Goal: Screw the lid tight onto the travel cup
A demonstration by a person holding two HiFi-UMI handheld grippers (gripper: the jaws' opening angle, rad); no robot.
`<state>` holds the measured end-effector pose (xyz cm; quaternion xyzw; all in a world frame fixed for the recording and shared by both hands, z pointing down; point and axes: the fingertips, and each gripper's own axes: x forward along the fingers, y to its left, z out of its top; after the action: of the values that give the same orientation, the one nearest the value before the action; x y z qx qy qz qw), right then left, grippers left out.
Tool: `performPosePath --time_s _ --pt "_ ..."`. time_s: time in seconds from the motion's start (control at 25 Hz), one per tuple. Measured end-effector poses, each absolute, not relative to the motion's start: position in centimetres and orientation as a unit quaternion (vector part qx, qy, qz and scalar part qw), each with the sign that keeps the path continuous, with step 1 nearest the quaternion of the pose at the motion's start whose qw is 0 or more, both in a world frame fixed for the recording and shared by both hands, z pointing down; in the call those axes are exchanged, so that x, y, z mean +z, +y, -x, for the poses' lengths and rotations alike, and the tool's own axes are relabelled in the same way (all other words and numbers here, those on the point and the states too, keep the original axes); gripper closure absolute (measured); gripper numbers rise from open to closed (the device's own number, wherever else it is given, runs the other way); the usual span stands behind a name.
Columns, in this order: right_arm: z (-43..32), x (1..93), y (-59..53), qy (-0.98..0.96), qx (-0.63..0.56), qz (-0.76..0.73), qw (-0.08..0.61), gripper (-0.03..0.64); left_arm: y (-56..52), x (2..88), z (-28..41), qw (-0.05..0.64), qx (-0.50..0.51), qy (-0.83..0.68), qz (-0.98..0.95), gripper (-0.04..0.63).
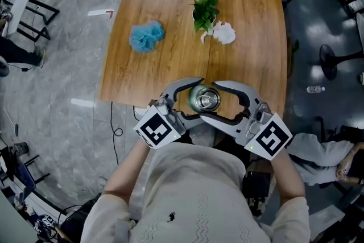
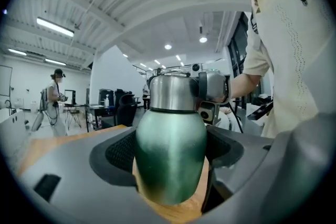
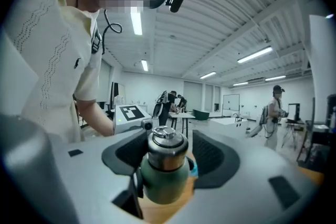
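Clamping the left gripper [image 2: 172, 152] on the green body of the one travel cup [image 1: 203, 99], squeezing it from both sides with the dark ribbed pads. Holding the right gripper [image 3: 167, 157] with jaws spread wide around the upper part of that same cup, level with the steel lid [image 3: 167, 140], leaving a slim gap on one side and so not pinching anything. Facing the two grippers toward each other from opposite sides, ringing one cup with four jaws.

Standing the cup upright at the near edge of the one wooden table [image 1: 170, 20], with the single lid already sitting on the neck and bearing one small ring on top.

Carrying two square-marked cubes just in front of a cream shirt [image 1: 193, 196]: left cube [image 1: 159, 128] and right cube [image 1: 272, 136].

Leaving three other things farther out on the table, well apart from the cup: one blue fluffy puff [image 1: 146, 36] toward the left, one small green plant [image 1: 205, 10] near the middle, and one white lump [image 1: 223, 33] just beside the plant.

Catching, beyond the table, one standing person [image 2: 54, 97] at the far left of the left gripper view and one backpack wearer [image 3: 273, 113] at the right of the right gripper view, without being able to tell whether the same one.
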<state>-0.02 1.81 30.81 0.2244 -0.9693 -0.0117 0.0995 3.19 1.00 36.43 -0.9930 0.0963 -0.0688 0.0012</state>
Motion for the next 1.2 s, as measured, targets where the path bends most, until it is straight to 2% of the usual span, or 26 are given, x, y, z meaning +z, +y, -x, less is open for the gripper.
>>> performPosePath --time_s 0.16,0.28,0.4,0.56,0.76,0.92,1.2 --pt "0.7 30.2 1.6 -0.963 -0.025 -0.261 0.067 0.357 0.1 35.8 -2.7 -0.028 -0.031 0.167 0.985 0.209" --pt "1.0 30.5 1.8 -0.961 -0.009 -0.272 0.045 0.357 0.6 35.5 -2.9 -0.063 -0.005 0.158 0.985 0.209" --pt "0.9 30.3 1.6 -0.956 -0.002 -0.292 0.022 0.359 0.9 35.6 -3.0 -0.047 -0.017 0.137 0.989 0.209" --pt "0.3 30.0 1.0 -0.93 -0.003 -0.367 0.004 0.373 -0.2 35.4 -2.6 -0.024 -0.029 0.18 0.983 0.209" --pt "-0.2 30.7 0.5 -0.896 0.003 -0.444 0.016 0.376 -1.0 36.1 -2.8 -0.02 -0.041 0.227 0.973 0.209" --pt "0.5 31.7 1.9 -0.931 0.031 -0.361 0.044 0.374 0.1 36.1 -2.6 -0.032 -0.026 0.178 0.983 0.209" --pt "0.2 31.3 4.0 -0.978 0.007 -0.186 0.097 0.374 2.5 35.9 -2.5 0.0 -0.044 0.062 0.997 0.209"
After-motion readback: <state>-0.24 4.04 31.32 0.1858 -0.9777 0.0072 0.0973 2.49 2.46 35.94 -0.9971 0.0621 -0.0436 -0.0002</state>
